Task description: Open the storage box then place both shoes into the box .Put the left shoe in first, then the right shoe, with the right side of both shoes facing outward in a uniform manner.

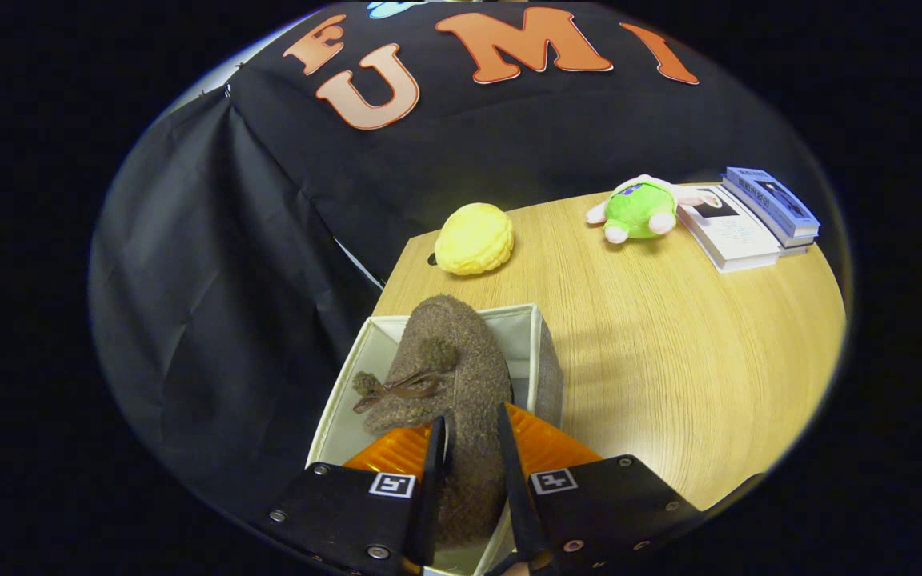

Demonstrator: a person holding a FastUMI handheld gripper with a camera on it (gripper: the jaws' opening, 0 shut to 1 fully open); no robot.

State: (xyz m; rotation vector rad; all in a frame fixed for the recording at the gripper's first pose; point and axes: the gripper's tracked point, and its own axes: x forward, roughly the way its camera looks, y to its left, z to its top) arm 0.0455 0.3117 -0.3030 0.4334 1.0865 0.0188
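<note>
Gripping a brown fuzzy fleece shoe with a small bow and pompoms (449, 384), the claw (471, 448) has both fingers (434, 480) pressed against the shoe's sides near its back end. The shoe points away from the claw, its toe reaching over the open white fabric storage box with grey outer walls (539, 352) that sits directly beneath and just ahead of the fingers, at the near left corner of the light wooden worktop (669, 360). Beyond the box lies a round yellow plush toy (475, 238). Farther off to the right, a green and pink plush toy (639, 210) rests just beside a small stack of books (749, 216).
</note>
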